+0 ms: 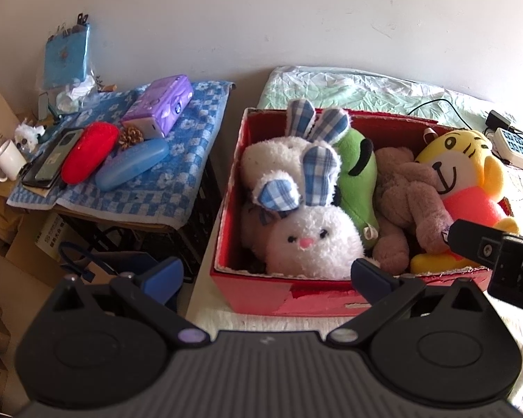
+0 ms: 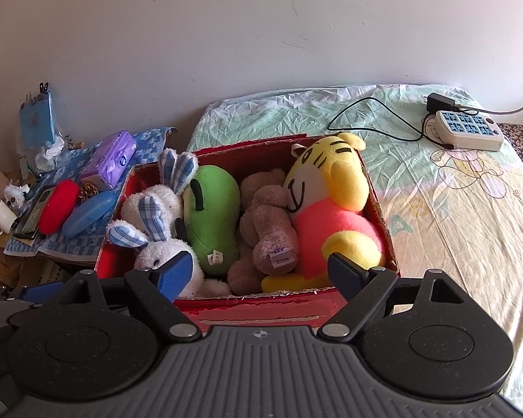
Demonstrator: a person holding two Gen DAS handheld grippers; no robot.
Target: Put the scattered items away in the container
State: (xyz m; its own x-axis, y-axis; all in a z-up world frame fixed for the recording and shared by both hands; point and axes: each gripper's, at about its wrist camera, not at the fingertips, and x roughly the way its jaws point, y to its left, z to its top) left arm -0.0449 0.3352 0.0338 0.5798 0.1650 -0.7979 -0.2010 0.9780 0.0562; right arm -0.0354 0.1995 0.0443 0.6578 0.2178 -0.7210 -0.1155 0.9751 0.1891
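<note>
Both the left gripper [image 1: 266, 273] and right gripper [image 2: 259, 271] hold their fingers wide apart, gripping nothing. Just beyond the fingertips sits the red box [image 2: 258, 308], packed with the white rabbit [image 1: 310, 240], green plush [image 2: 212, 219], brown bear [image 2: 268, 223] and yellow tiger [image 2: 334, 202].

A white power strip [image 2: 467, 129] is seen far right on the bed [image 2: 453, 209]; a white mug [image 1: 7, 164] and tissue pack [image 1: 162, 104] are set left.

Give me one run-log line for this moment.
left gripper: open, empty | right gripper: open, empty | red box: holds white bunny, green plush, brown bear, yellow tiger | bed: no loose toys seen
</note>
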